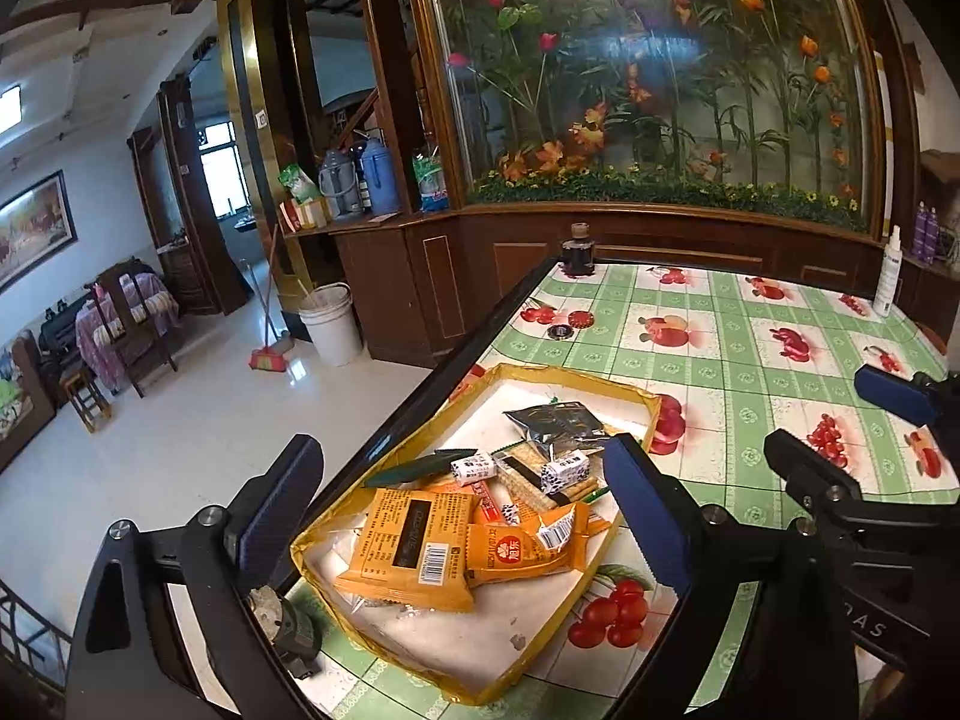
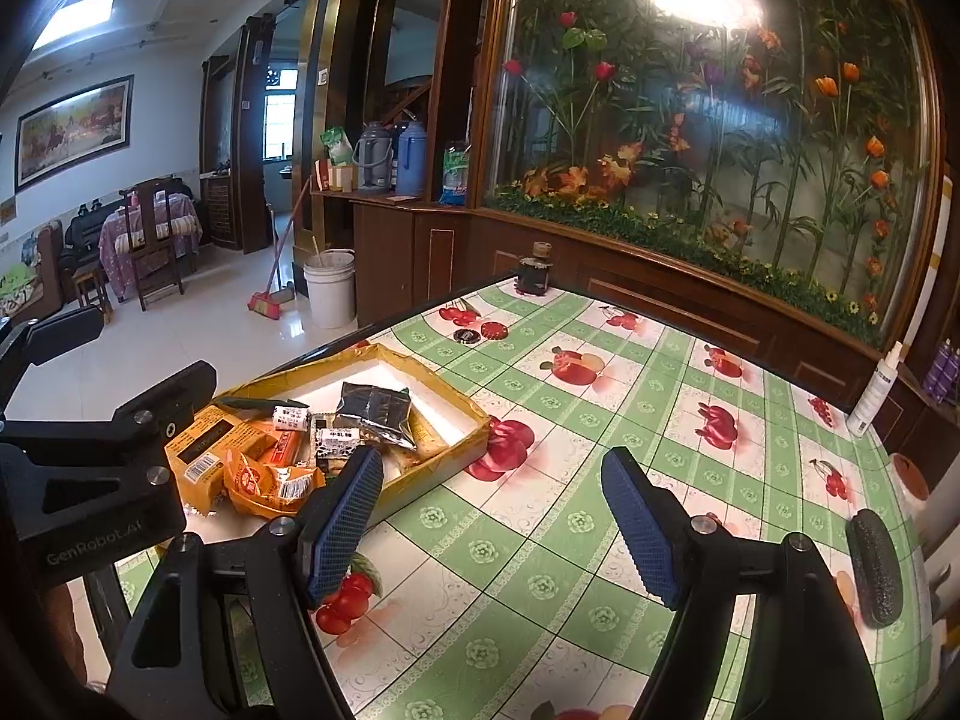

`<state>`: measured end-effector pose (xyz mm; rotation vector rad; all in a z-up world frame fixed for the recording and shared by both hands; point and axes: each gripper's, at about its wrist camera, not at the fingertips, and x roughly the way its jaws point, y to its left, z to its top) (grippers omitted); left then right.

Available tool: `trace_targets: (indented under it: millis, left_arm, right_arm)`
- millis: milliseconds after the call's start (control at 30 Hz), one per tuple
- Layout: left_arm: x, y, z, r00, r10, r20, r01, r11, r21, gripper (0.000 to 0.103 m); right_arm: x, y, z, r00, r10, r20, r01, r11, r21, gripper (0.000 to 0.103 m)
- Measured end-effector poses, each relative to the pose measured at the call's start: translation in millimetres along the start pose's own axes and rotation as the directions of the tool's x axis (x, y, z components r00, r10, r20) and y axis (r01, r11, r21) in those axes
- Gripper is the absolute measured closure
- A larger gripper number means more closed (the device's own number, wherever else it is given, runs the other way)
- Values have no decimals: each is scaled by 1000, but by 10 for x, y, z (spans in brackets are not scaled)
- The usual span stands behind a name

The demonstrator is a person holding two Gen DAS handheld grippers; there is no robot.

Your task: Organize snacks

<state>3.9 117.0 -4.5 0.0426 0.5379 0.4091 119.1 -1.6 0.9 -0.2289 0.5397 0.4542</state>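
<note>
A shallow yellow-rimmed tray point(image 1: 576, 381) with a white floor lies at the table's left edge. It holds two orange packets point(image 1: 414, 540), a silver foil packet point(image 1: 555, 423), two small white wrapped sweets point(image 1: 474, 468), a dark green packet point(image 1: 420, 468) and a cracker pack point(image 1: 528, 483). My left gripper point(image 1: 462, 444) hangs open over the tray's near half, and its pads touch no snack. My right gripper point(image 2: 492, 462) is open over bare tablecloth to the right of the tray point(image 2: 444, 462), with nothing between its fingers. Each gripper also shows in the other's view: the right gripper point(image 1: 825, 414) and the left gripper point(image 2: 141, 348).
The table carries a green checked fruit-print cloth point(image 2: 540, 540). A dark glass jar point(image 1: 578, 255) and two bottle caps point(image 1: 570, 324) sit at its far left corner, and a white spray bottle point(image 2: 873, 390) stands at the far right. A dark rough cylinder point(image 2: 873, 567) lies near the right edge.
</note>
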Motion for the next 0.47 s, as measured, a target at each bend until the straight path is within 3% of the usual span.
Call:
trace_targets:
  millis: [133,300,467]
  left_arm:
    - [-30,66,-7,999,38,33,-37,999,-34,8]
    - [-23,139,1,1000,-12,13,13,998,-68,6]
    - [-27,161,-12,1000,-18,-3,18,997,-80,6]
  right_arm:
    - [15,15,-8,1000,6,-8,-6,1000,4,26]
    - [38,40,-12,1000,18,-17,-18,1000,8,26]
    - [33,56,-17,1000,19,-19,-19,1000,8,26]
